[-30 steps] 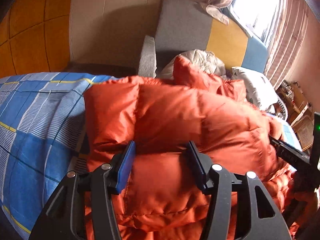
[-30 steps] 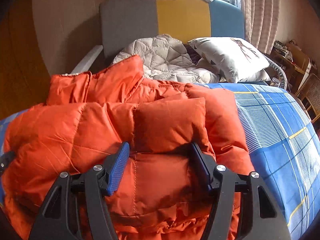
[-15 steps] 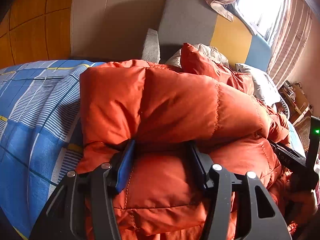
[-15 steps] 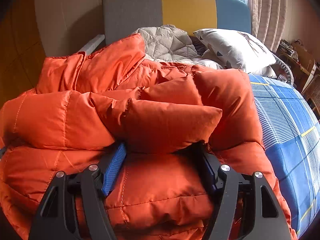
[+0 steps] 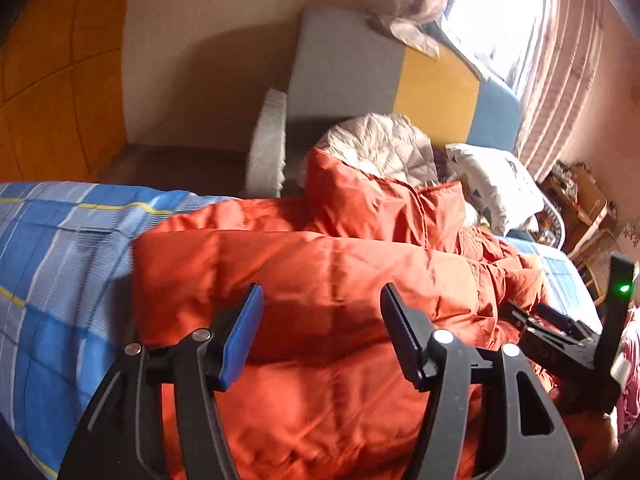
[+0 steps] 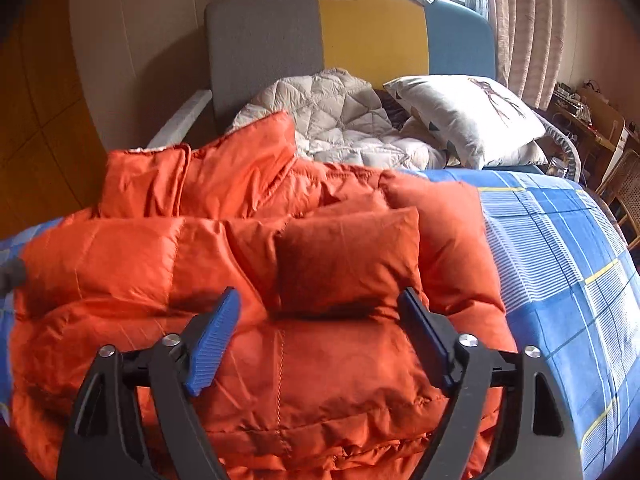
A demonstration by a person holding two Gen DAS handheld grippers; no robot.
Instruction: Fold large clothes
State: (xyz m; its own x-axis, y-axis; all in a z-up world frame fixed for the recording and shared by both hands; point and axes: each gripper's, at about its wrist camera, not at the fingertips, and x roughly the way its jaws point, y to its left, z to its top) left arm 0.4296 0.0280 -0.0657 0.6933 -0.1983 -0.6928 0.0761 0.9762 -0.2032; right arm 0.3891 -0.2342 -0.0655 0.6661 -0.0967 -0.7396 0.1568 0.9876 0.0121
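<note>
Looking like somebody's bedroom at home, going by the bed with its blue plaid sheet [image 6: 560,264], a grey, yellow and blue padded headboard [image 6: 372,36], a printed pillow [image 6: 464,116] and quilted blanket [image 6: 340,120] piling up there, curtains [image 6: 524,20] hanging by a bright window.

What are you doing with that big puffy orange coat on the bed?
A person is folding the orange puffer jacket on the blue checked bedspread, with a two-finger gripper in each hand. The sleeves lie folded across the body. The left gripper and right gripper both hover open just over the jacket's near edge, gripping nothing. A white pillow and a pale quilted blanket sit behind it.
</note>
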